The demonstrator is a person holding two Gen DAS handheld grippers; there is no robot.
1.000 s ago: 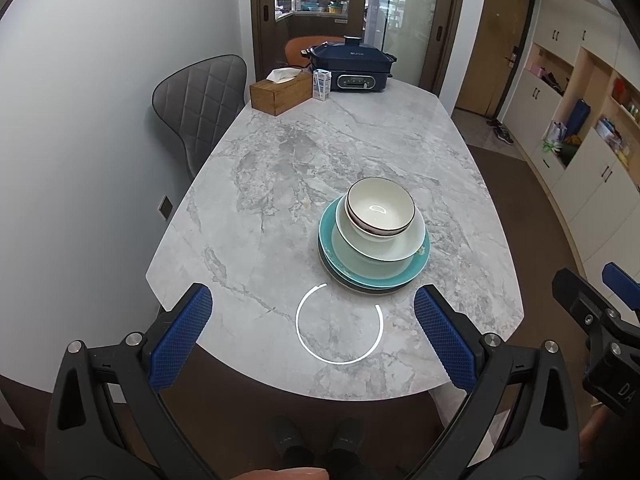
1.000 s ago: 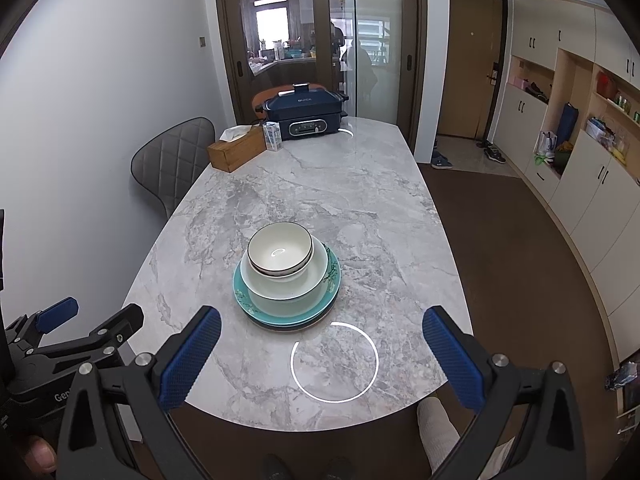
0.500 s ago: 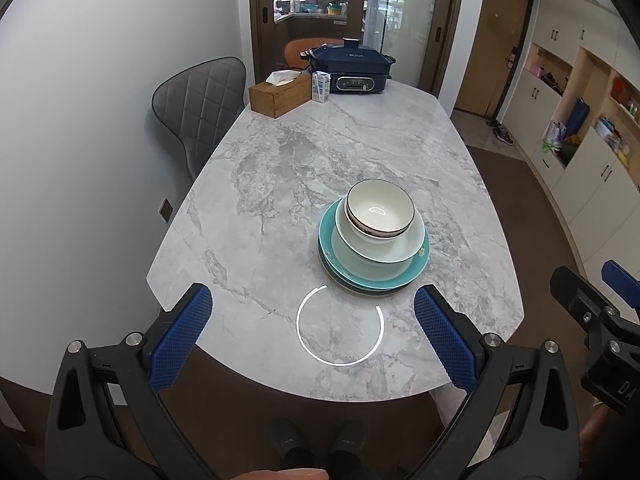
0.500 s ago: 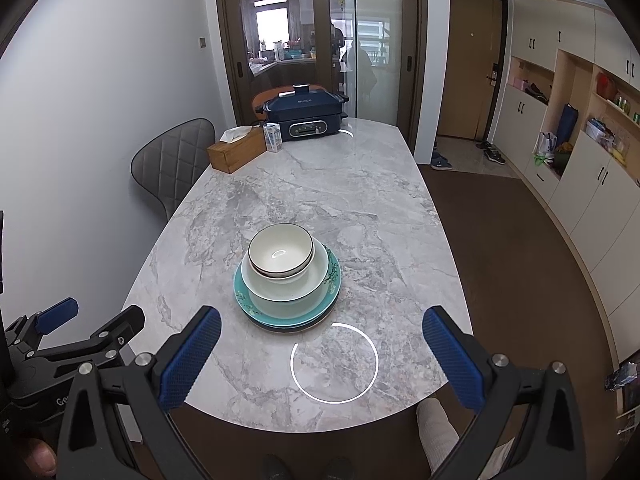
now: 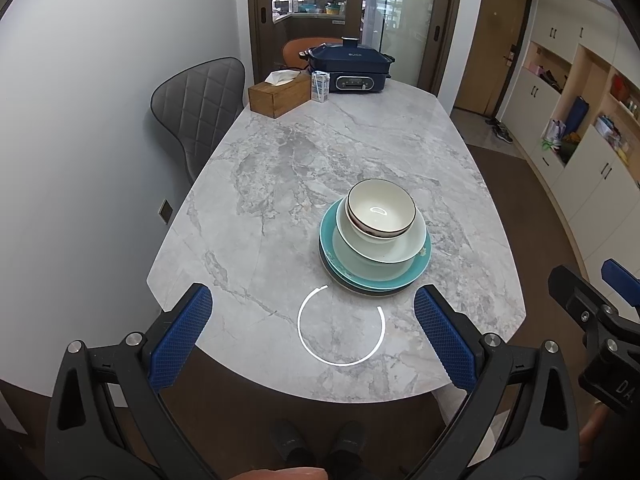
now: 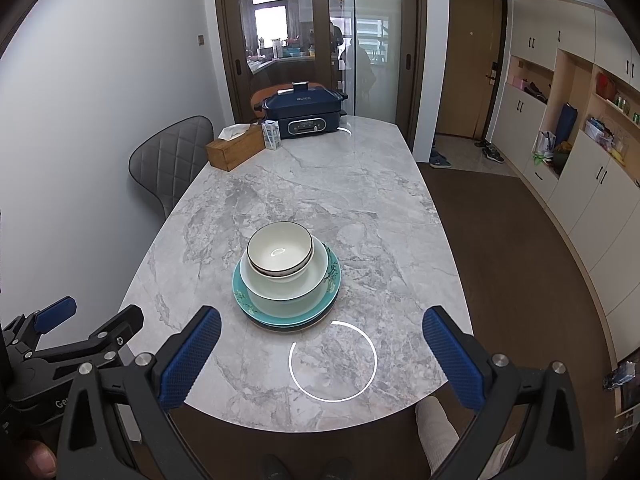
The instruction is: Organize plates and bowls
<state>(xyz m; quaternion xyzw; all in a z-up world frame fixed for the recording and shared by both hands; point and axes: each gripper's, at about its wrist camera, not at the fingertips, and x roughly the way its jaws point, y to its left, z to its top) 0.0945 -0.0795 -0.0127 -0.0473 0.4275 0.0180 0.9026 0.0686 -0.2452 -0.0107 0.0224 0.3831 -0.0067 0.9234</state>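
Note:
A stack of dishes stands near the front of the marble table (image 5: pixel 320 152). A small white bowl with a dark rim (image 5: pixel 380 208) sits on top, in a larger pale bowl (image 5: pixel 384 248), on teal plates (image 5: pixel 416 272). The stack also shows in the right wrist view: small bowl (image 6: pixel 279 251), pale bowl (image 6: pixel 288 286), teal plates (image 6: pixel 332 280). My left gripper (image 5: pixel 312 336) is open and empty, held above the table's front edge, short of the stack. My right gripper (image 6: pixel 320 356) is open and empty, also before the stack. Each gripper shows in the other's view.
At the table's far end stand a dark blue electric cooker (image 5: pixel 346 68), a small carton (image 5: pixel 320 86) and a wooden tissue box (image 5: pixel 278 94). A grey quilted chair (image 5: pixel 196 108) stands at the left side. Cabinets and shelves (image 6: pixel 580 140) line the right wall.
Both grippers have barely moved; the view has shifted only slightly. The stack has not moved.

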